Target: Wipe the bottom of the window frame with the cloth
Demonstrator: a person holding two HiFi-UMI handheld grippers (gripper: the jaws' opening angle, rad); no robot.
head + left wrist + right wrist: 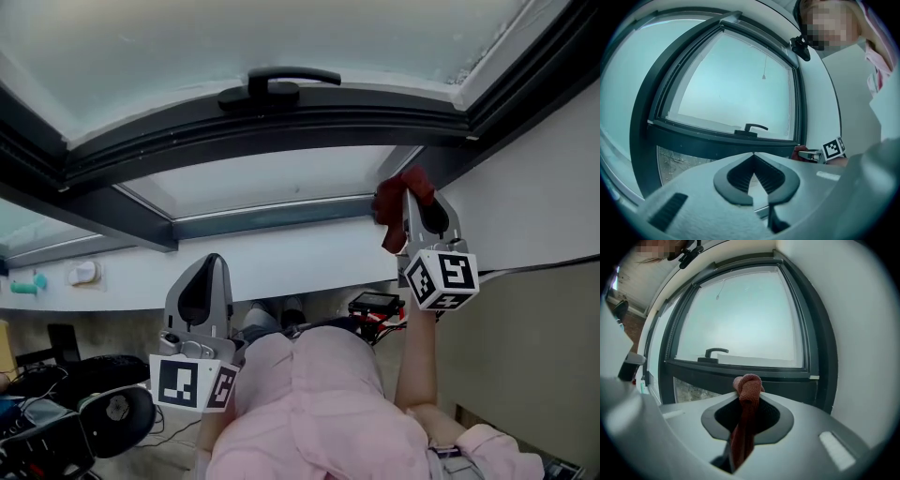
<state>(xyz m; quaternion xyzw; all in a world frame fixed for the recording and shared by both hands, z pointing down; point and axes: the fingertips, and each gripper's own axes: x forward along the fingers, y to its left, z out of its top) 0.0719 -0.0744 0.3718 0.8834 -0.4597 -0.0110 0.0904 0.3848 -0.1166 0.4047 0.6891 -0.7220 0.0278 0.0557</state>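
Cloth (746, 420) along right tongs (749, 381), bunched end forward

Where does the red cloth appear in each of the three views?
Head view: right of centre, the cloth is pinched at the tip of the right gripper.
Left gripper view: the cloth is only a small red patch at lower right, next to the marker cube.
Right gripper view: centre, the cloth hangs between the fingers.
Shared landmark: the black window handle.
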